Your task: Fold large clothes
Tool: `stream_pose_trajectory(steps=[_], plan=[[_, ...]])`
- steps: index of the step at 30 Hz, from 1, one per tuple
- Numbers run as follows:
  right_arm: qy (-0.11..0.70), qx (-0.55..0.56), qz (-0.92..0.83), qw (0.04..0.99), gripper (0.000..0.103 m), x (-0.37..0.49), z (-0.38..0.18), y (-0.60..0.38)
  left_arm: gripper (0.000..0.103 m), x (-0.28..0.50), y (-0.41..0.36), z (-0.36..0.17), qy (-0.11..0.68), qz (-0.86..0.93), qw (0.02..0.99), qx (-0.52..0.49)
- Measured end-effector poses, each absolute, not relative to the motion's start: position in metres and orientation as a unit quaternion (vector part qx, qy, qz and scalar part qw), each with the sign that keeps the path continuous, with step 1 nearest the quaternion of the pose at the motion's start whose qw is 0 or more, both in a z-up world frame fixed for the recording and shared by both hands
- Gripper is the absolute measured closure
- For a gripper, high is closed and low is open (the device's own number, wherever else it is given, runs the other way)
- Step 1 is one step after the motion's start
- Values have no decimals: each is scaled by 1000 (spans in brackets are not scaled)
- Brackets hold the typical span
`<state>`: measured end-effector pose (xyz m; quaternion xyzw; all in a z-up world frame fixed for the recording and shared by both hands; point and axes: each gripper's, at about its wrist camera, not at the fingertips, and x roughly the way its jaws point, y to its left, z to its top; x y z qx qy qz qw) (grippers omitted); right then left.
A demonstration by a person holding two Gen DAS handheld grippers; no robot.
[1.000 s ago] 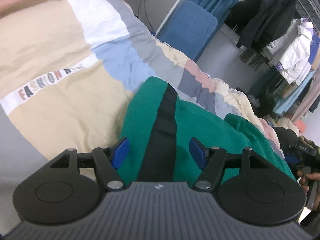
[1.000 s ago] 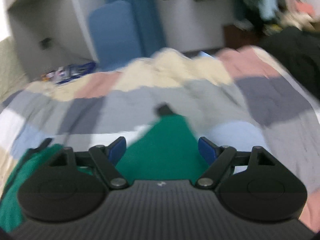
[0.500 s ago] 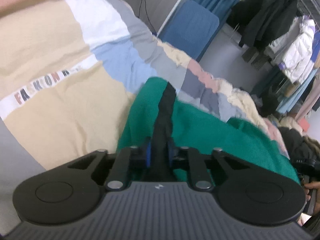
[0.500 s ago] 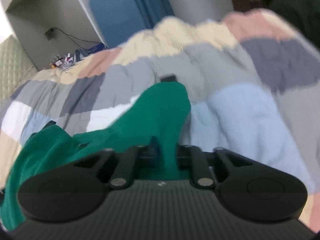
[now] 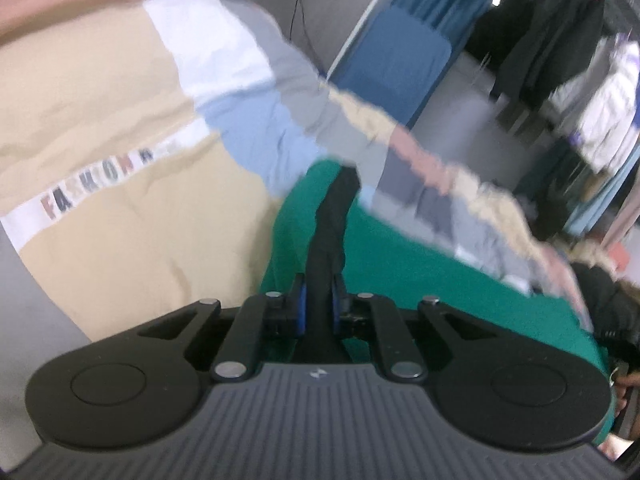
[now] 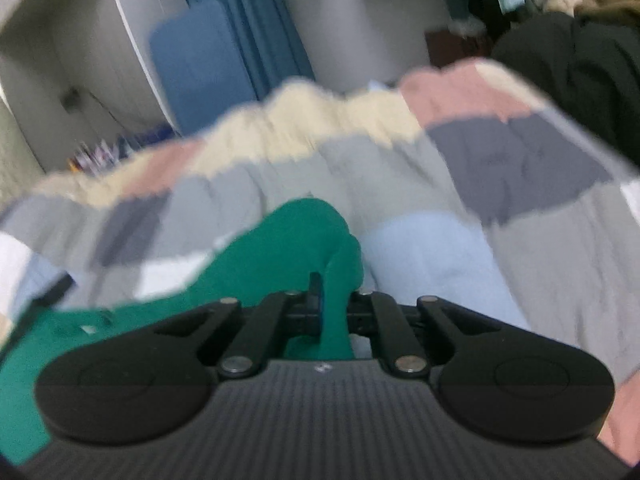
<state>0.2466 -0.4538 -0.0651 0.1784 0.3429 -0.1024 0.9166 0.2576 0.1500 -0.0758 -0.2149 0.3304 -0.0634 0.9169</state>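
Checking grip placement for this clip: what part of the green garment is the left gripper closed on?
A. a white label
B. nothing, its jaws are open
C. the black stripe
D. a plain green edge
C: in the left wrist view the left gripper has its blue pads pressed on either side of the black stripe of the green garment.

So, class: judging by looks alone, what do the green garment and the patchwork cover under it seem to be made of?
Green garment: probably a soft matte knit or fleece, since it bunches thickly without shine. Patchwork cover: likely woven cotton, matte with fine creases. Blur leaves both uncertain.
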Motion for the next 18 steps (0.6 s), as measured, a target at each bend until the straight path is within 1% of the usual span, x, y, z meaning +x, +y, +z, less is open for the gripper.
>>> stream_pose_trajectory(steps=[3, 4, 7, 10, 11, 12, 13, 14, 15, 16, 18], plan=[[359, 172, -108, 911, 95, 245, -75, -447, 88, 257, 142, -83, 334, -62, 921, -190], [359, 169, -109, 911, 94, 243, -74, -444, 88, 256, 139, -83, 332, -60, 925, -176], [355, 141, -108, 918, 92, 236, -66, -436, 85, 252, 138, -78, 321, -62, 929, -174], [340, 131, -112, 925, 91, 223, -52, -428, 74, 244, 137, -70, 311, -55, 934, -166], [337, 126, -116, 926, 90, 218, -47, -424, 68, 240, 137, -66, 309, -55, 935, -165], [333, 124, -118, 927, 82, 212, -42, -421, 62, 236, 137, -63, 305, -57, 937, -163], [327, 126, -117, 929, 68, 205, -35, -418, 58, 230, 136, -57, 301, -58, 938, -160], [319, 130, -110, 932, 59, 198, -29, -415, 54, 224, 134, -51, 295, -58, 941, -153], [308, 134, -101, 936, 41, 190, -23, -412, 53, 216, 132, -44, 287, -57, 945, -146], [298, 134, -91, 941, 37, 181, -16, -407, 53, 208, 130, -37, 278, -60, 948, -143], [287, 131, -87, 945, 37, 167, -4, -397, 51, 193, 125, -24, 261, -69, 953, -135]])
